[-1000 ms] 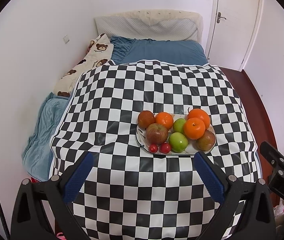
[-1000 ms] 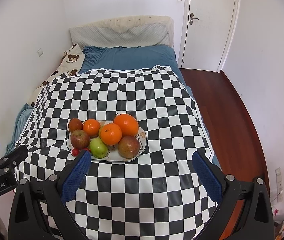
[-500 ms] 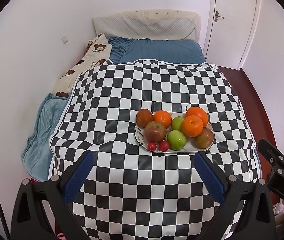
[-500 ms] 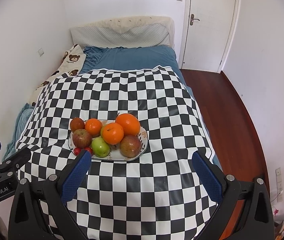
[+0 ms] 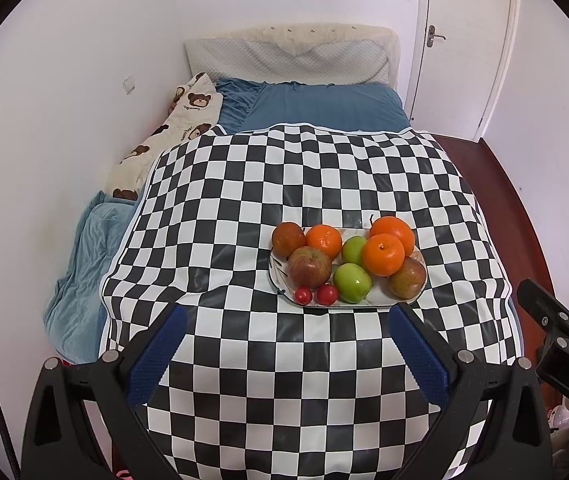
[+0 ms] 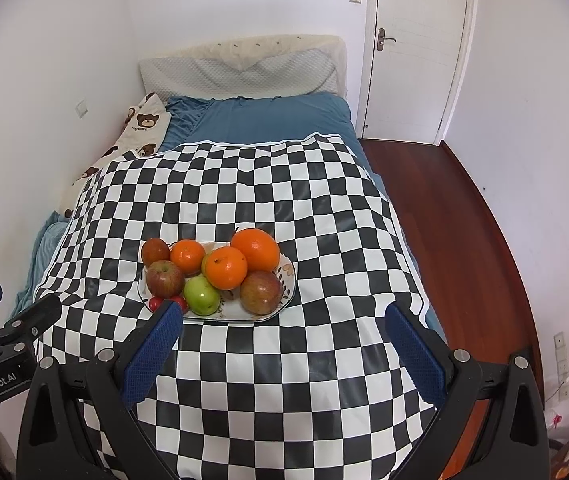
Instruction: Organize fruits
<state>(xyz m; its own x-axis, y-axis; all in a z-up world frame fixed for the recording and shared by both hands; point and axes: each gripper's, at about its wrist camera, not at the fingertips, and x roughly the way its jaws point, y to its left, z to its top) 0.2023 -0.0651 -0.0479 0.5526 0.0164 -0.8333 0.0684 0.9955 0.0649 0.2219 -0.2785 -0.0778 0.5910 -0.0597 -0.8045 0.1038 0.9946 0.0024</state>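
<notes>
A: Where's the fruit?
B: Heaped on the white oval patterned plate point(image 5: 418, 258) on the black-and-white checkered tabletop point(image 5: 244, 208).
A: The claws?
B: Left claw point(image 5: 284, 344) and right claw point(image 6: 282, 340) both gape wide, holding nothing

Glossy checkered cloth point(image 5: 284, 184); glazed plate point(image 5: 276, 276); polished wood floor point(image 6: 444, 184).
</notes>
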